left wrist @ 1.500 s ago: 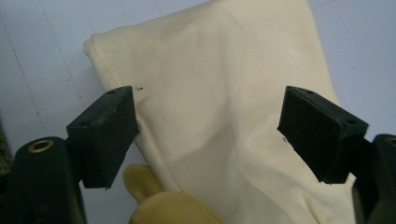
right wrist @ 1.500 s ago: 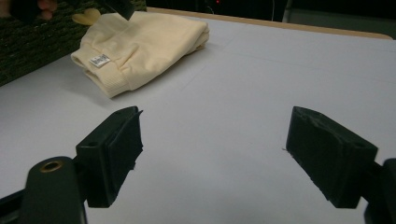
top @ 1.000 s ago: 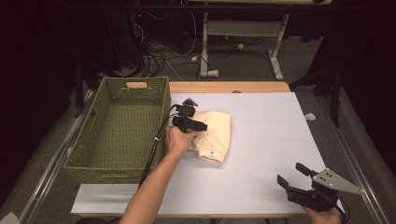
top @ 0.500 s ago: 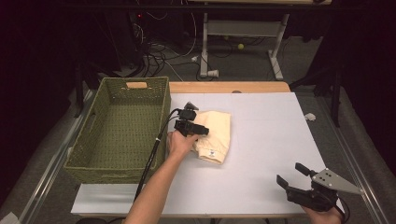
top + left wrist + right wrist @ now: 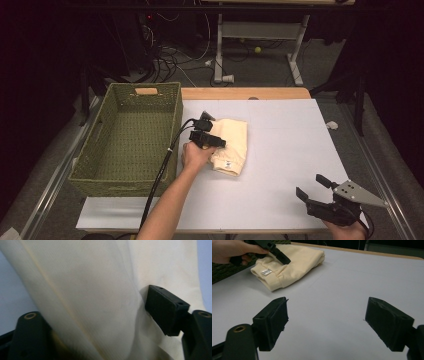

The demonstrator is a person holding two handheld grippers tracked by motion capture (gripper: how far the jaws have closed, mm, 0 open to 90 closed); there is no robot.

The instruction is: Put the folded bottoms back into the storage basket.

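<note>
A folded cream garment (image 5: 235, 140) with a small white label lies on the white table (image 5: 285, 150), just right of the basket. My left gripper (image 5: 210, 131) is pressed down onto the garment's left edge. In the left gripper view the cream garment (image 5: 87, 290) bulges between the jaws of the left gripper (image 5: 100, 307), which stand wide apart around it; the right pad (image 5: 165, 307) dents the cloth and the left pad is hidden. My right gripper (image 5: 310, 186) hovers open and empty at the table's near right. From the right gripper (image 5: 327, 315) I see the garment (image 5: 294, 262) and the left gripper (image 5: 274, 251).
A green woven basket (image 5: 90, 160) with nothing in it stands along the table's left side. A wooden strip (image 5: 245, 93) runs along the table's far edge. Beyond it on the floor are desk legs and cables. Bare tabletop lies between the garment and my right gripper.
The left gripper has shifted slightly toward the near side and lower onto the garment's left edge. The garment and the right gripper have stayed in place.
</note>
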